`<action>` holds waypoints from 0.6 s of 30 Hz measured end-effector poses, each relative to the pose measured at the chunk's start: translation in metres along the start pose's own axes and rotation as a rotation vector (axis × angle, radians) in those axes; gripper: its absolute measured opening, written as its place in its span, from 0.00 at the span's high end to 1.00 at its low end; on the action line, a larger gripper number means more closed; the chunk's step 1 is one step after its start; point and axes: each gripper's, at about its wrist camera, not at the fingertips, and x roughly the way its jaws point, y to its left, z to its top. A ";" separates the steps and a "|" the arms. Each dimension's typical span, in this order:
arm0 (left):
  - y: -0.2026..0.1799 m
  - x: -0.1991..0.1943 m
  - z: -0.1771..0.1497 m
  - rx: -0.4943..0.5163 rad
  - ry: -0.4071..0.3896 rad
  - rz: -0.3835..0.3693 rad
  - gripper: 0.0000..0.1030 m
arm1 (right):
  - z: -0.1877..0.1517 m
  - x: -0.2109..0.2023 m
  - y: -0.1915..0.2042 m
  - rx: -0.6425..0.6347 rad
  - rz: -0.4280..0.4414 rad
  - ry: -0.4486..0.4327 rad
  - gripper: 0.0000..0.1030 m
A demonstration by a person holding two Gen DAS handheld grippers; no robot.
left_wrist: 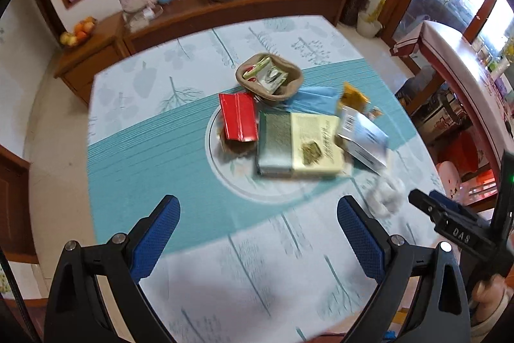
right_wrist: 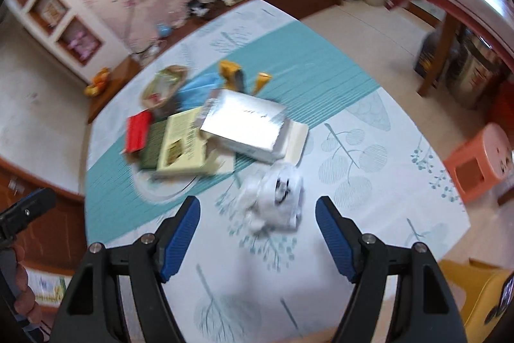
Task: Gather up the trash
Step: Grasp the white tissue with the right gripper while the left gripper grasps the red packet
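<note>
A pile of trash lies mid-table: a red packet (left_wrist: pixel 239 118), a green-and-cream box (left_wrist: pixel 298 145), a silver foil box (right_wrist: pixel 245 124), a yellow wrapper (left_wrist: pixel 353 97) and blue paper (left_wrist: pixel 311 100). A brown basket (left_wrist: pixel 270 76) behind them holds wrappers. A crumpled white plastic bag (right_wrist: pixel 276 198) lies nearer, just ahead of my right gripper (right_wrist: pixel 258 209), which is open and empty above the table. My left gripper (left_wrist: pixel 258 209) is open and empty, short of the pile. The bag also shows in the left wrist view (left_wrist: pixel 387 193).
The table (left_wrist: pixel 135 156) has a teal-and-white leaf-print cloth. A wooden sideboard (left_wrist: pixel 225 12) with clutter stands beyond it. An orange stool (right_wrist: pixel 482 163) and a yellow stool (right_wrist: pixel 472 282) stand to the right. The right gripper appears at the left view's right edge (left_wrist: pixel 449 221).
</note>
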 end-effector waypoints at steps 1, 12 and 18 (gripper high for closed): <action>0.007 0.014 0.010 -0.007 0.015 -0.011 0.05 | 0.003 0.007 0.000 0.014 -0.011 0.004 0.27; 0.049 0.143 0.073 -0.107 0.120 -0.045 0.05 | 0.013 0.063 0.007 0.105 -0.118 0.031 0.28; 0.057 0.180 0.084 -0.128 0.151 -0.039 0.05 | 0.008 0.073 0.006 0.120 -0.136 0.045 0.28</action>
